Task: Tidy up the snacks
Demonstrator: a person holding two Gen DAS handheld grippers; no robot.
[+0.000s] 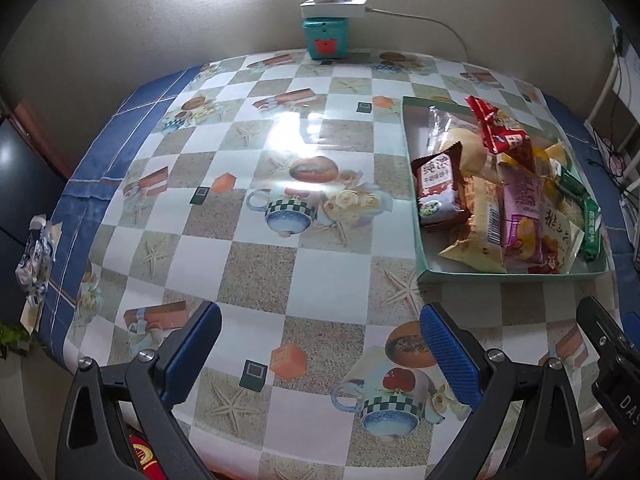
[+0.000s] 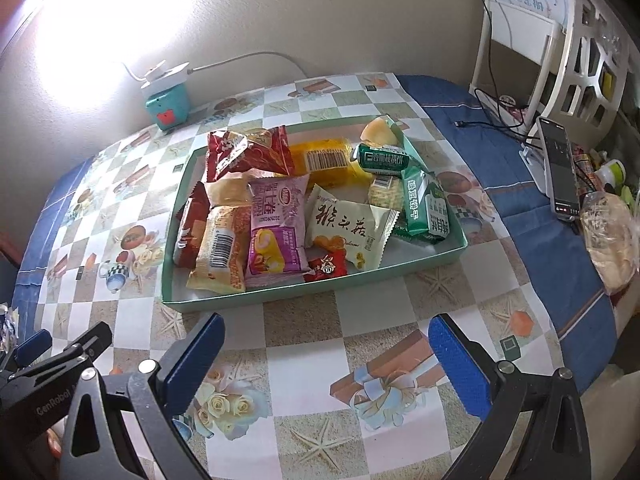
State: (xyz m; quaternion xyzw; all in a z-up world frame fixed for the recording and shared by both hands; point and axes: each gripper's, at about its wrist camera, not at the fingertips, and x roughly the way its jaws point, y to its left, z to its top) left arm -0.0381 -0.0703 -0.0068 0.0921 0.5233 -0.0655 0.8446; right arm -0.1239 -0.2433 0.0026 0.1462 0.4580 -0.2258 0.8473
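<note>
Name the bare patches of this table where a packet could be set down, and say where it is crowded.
Free: the wide stretch of tablecloth left of the tray, between the teal box and the left gripper; also the strip between the tray's near wall and the right gripper. Crowded: inside the tray, where snack packets overlap.

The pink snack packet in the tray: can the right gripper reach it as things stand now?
Probably yes. The right gripper is open and empty, facing the green tray. The pink snack packet lies on top near the front wall, and only bare tablecloth lies between; the low wall must be cleared.
</note>
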